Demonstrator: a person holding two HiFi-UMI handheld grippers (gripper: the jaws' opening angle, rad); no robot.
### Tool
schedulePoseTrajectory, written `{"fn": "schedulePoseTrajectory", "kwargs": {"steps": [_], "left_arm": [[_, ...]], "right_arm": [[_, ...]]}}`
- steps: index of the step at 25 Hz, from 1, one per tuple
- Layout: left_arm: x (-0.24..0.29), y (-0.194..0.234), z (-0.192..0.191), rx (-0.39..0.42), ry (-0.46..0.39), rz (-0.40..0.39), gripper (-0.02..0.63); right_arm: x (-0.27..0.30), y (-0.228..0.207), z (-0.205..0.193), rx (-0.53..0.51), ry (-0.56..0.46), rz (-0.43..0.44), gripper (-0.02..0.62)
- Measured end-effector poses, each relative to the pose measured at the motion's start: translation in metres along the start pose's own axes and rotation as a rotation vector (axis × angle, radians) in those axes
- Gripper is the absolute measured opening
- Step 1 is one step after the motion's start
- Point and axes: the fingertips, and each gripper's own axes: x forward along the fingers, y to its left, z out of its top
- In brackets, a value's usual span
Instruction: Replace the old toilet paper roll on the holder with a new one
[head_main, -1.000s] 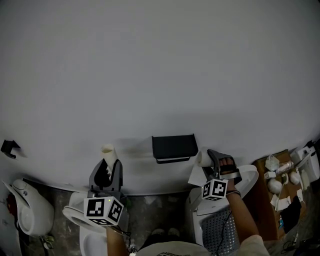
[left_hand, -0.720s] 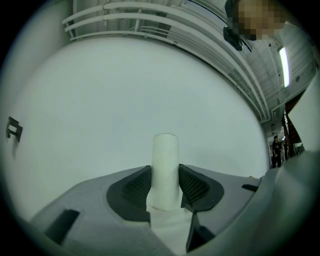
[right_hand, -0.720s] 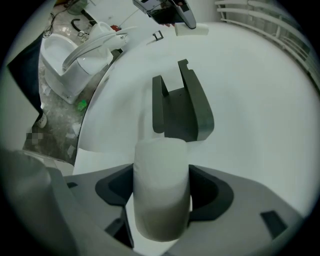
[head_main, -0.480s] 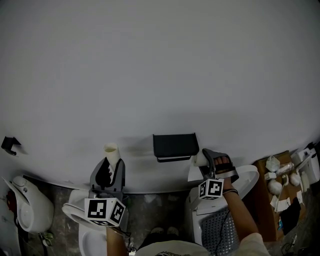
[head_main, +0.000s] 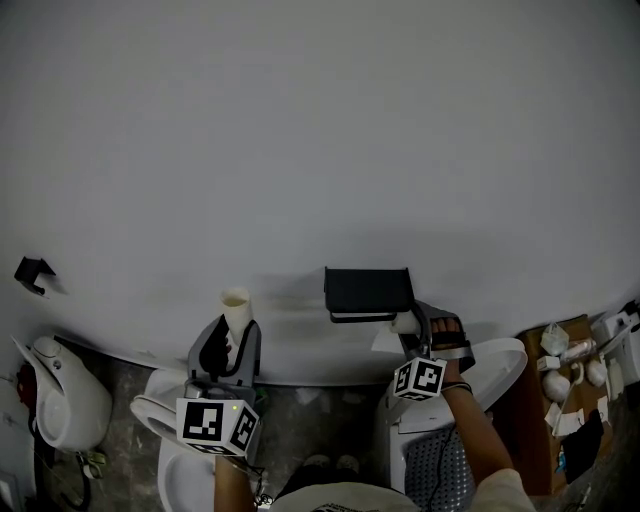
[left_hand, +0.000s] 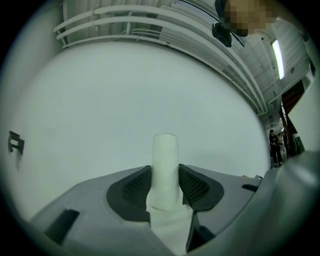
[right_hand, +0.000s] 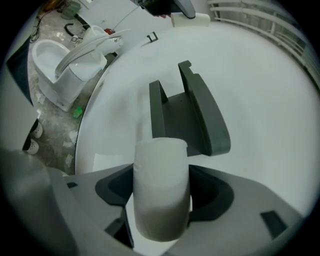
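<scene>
The black paper holder (head_main: 368, 292) hangs empty on the white wall and fills the middle of the right gripper view (right_hand: 187, 117). My right gripper (head_main: 425, 325) is shut on a full white toilet paper roll (right_hand: 161, 195), held just below the holder's right end, where the roll (head_main: 405, 322) shows. My left gripper (head_main: 232, 335) stands off to the left of the holder, pointing at the bare wall. It is shut on a thin, nearly bare old roll (left_hand: 165, 167), which sticks upright out of the jaws (head_main: 237, 308).
A white toilet (head_main: 165, 425) sits below the left gripper and another (head_main: 495, 365) below the right. A white fixture (head_main: 60, 400) stands at far left, with a small black hook (head_main: 33, 270) on the wall above. Clutter lies on a brown surface (head_main: 570, 375) at right.
The right gripper with the new roll has moved left and slightly down, closer under the holder's right end. The left gripper with the old roll has barely moved.
</scene>
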Motion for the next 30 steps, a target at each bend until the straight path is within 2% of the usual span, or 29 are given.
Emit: {"fn": "schedulePoseTrajectory", "kwargs": {"steps": [5, 10, 17, 21, 30], "left_arm": [[-0.012, 0.011, 0.000, -0.002, 0.003, 0.028, 0.176], [-0.023, 0.019, 0.000, 0.005, 0.008, 0.055, 0.176], [-0.035, 0.032, 0.000, 0.009, 0.014, 0.092, 0.176], [-0.042, 0.040, -0.001, 0.006, 0.013, 0.111, 0.176], [-0.055, 0.054, -0.005, 0.018, 0.029, 0.149, 0.176]], "right_arm": [[0.002, 0.009, 0.018, 0.011, -0.015, -0.007, 0.308], [0.005, 0.010, 0.032, 0.028, -0.021, -0.068, 0.308], [0.010, 0.010, 0.054, -0.066, -0.017, -0.159, 0.308], [0.009, 0.010, 0.080, -0.134, -0.060, -0.163, 0.308], [0.014, 0.017, 0.115, -0.136, -0.128, -0.168, 0.310]]}}
